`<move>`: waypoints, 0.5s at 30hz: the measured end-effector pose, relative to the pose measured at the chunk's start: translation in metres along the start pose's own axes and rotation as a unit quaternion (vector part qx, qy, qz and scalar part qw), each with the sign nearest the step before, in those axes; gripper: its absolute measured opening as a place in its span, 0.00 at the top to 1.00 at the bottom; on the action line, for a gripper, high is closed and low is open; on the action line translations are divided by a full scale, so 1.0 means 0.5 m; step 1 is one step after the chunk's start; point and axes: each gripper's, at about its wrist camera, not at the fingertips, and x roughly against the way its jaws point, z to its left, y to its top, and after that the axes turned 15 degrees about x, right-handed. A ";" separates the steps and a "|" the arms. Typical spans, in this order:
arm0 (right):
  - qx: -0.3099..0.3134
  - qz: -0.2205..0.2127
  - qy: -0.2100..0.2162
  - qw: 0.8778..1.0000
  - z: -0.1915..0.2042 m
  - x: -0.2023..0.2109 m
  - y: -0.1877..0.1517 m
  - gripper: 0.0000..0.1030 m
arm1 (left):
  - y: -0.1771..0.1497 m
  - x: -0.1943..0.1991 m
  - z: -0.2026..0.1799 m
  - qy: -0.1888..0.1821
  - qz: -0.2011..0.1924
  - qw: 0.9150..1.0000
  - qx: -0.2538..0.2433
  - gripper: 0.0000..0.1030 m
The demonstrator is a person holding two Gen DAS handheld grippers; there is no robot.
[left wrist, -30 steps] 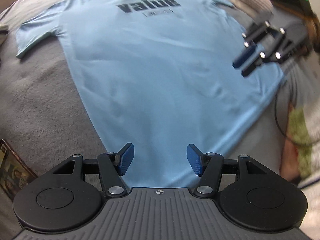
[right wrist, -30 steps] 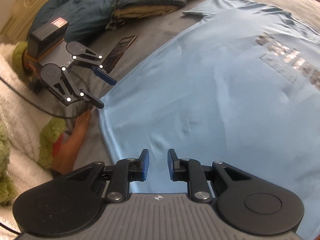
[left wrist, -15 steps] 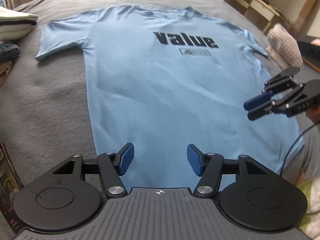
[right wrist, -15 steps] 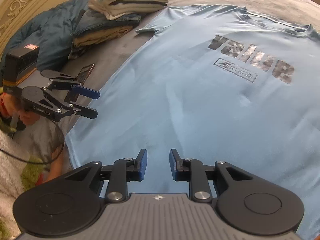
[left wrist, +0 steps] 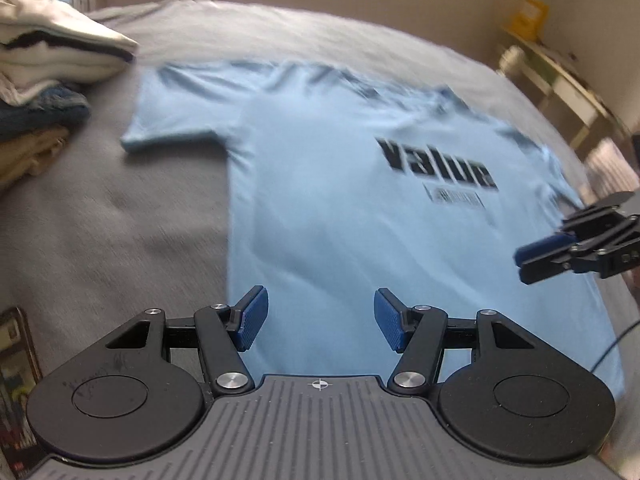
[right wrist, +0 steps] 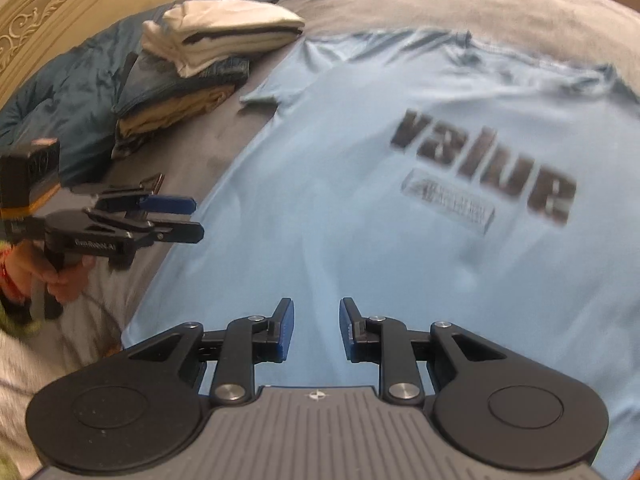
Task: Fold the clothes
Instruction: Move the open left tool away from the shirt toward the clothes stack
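Light-blue T-shirt (left wrist: pixel 360 216), grey bedcover (left wrist: pixel 100 220)

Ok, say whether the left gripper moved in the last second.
Yes. The left gripper went from the hem corner of the T-shirt up its side edge, toward the sleeve.

The left wrist view sits just behind the left tool (left wrist: pixel 321 322) and looks forward and down along its two fingers, from the near edge of the bed (left wrist: pixel 120 220), at close range over the hem of the light blue T-shirt (left wrist: pixel 340 200). The right wrist view sits likewise behind the right tool (right wrist: pixel 316 330), aimed down and forward over the same hem, further right. Both views share the shirt's printed chest, its left sleeve and the stack of folded clothes (right wrist: pixel 200 64) at the far left. Each camera catches the other tool: the right one at the left view's right edge, the left one at the right view's left edge.
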 end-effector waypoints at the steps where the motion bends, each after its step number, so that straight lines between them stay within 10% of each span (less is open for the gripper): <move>1: 0.001 0.000 -0.002 1.000 -0.003 0.000 0.020 0.74 | 0.009 -0.004 0.005 0.004 -0.009 1.000 0.010 0.43; 8: 0.027 -0.011 -0.018 0.999 -0.004 -0.032 0.193 0.66 | 0.090 -0.050 0.058 0.059 -0.087 0.990 0.094 0.43; 15: 0.069 -0.015 -0.037 0.997 0.009 -0.106 0.366 0.63 | 0.176 -0.107 0.114 0.117 -0.146 0.960 0.207 0.43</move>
